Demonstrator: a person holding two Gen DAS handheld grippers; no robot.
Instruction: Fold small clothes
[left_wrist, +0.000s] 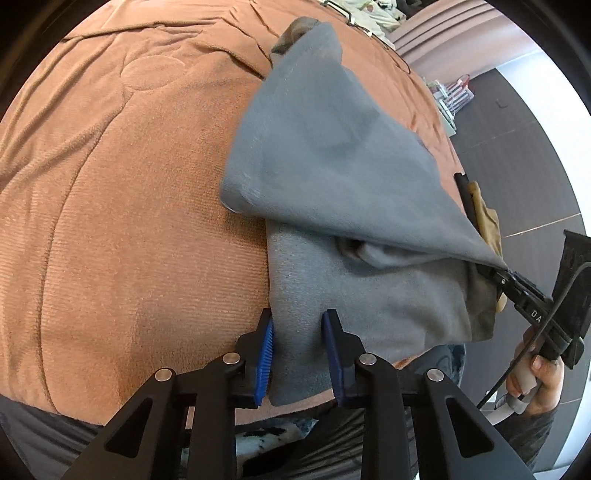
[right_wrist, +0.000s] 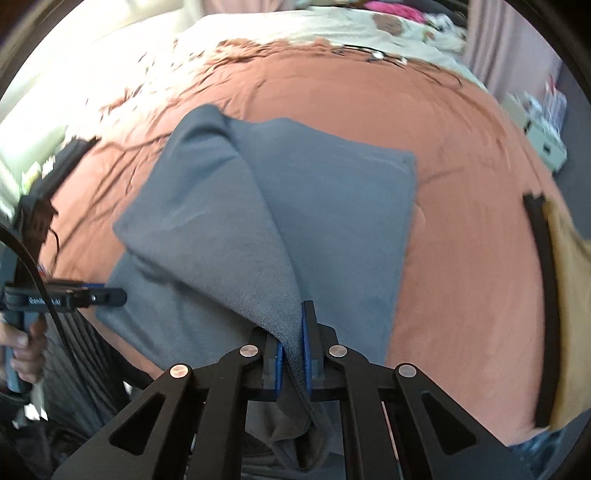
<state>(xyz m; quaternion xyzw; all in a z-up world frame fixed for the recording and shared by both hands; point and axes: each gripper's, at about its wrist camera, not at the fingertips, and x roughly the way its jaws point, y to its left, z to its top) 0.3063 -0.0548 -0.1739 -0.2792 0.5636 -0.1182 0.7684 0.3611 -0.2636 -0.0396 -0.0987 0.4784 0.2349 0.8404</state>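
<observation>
Left wrist view: the grey garment (left_wrist: 332, 177) lies on the orange-brown bed cover (left_wrist: 110, 221), near the bed's front edge. The left gripper (left_wrist: 299, 354) has its 2 blue-padded fingers (left_wrist: 265, 354) spread apart, straddling the near hem of the lower layer without pinching it. To the right, the right gripper (left_wrist: 495, 275) has a corner of the top layer clamped and lifted, so the cloth hangs as a raised flap over the flat layer. A hand (left_wrist: 535, 373) grips that tool's handle. A tan garment (left_wrist: 487, 221) with a dark band lies beside the grey one at the bed's right edge.

Right wrist view: the right gripper (right_wrist: 292, 354) is closed tight on a grey fold, which runs up from the fingers as a ridge across the garment (right_wrist: 332, 206). The left gripper (right_wrist: 110, 295) sits at the garment's left edge; from here I cannot tell how its fingers stand.

The step appears to be carrying the lifted flap across to make a fold. To do it well, I would pin the near hem with the left fingers so the lower layer does not drag, keep the flap taut and low, align its edge with the opposite edge, then release only once the cloth lies flat.
</observation>
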